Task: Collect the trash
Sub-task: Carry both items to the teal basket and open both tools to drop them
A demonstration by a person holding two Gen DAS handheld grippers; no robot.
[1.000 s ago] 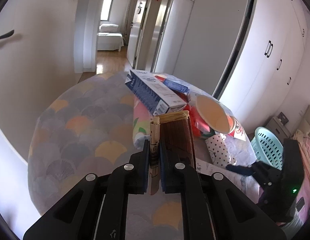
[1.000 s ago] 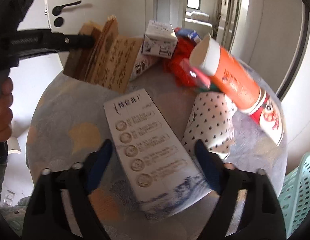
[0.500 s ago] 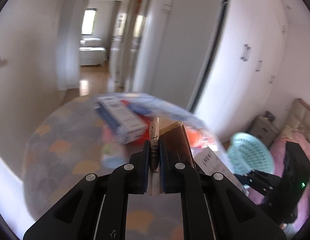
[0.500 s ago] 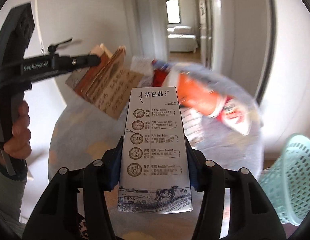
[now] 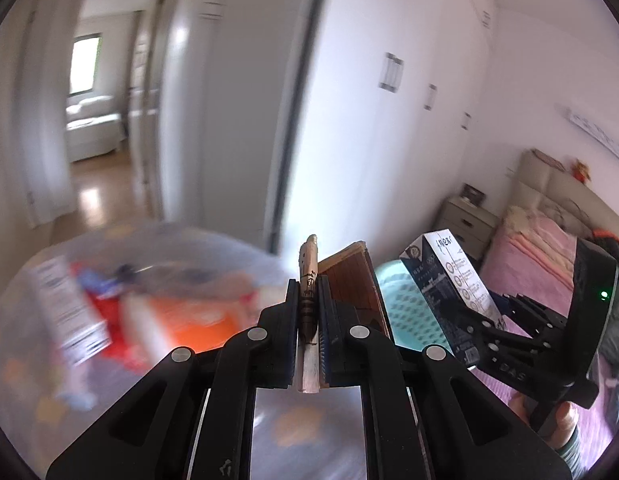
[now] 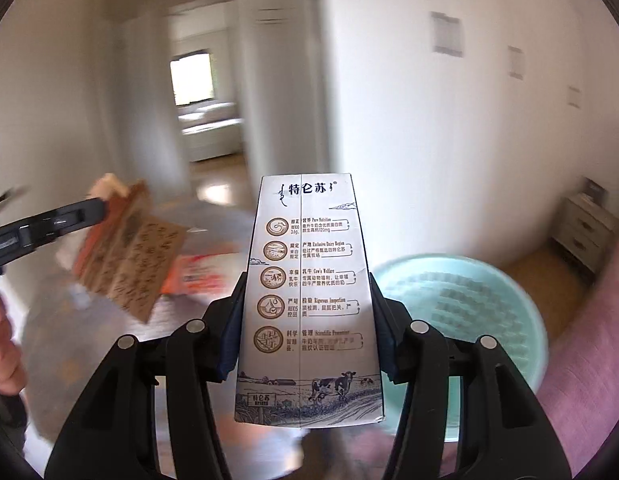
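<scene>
My left gripper (image 5: pixel 308 292) is shut on a brown paper carton (image 5: pixel 351 280), flattened, held in the air above the table edge; it also shows at the left of the right wrist view (image 6: pixel 129 252). My right gripper (image 6: pixel 307 304) is shut on a white milk carton (image 6: pixel 309 300) with printed icons, held upright just left of a mint green basket (image 6: pixel 469 300). In the left wrist view the milk carton (image 5: pixel 453 280) hangs over the same basket (image 5: pixel 405 308).
A round table with a patterned cloth (image 5: pixel 37 360) holds blurred trash: a white and blue box (image 5: pixel 65 316), red wrapping (image 5: pixel 113 320), an orange tube (image 5: pixel 197 320). A pink bed (image 5: pixel 541 264) and a nightstand (image 5: pixel 465 220) stand at the right. White cupboards behind.
Both grippers have swung right, away from the table and toward the green basket. The right gripper closed on the milk carton and lifted it. The left still holds the brown carton.
</scene>
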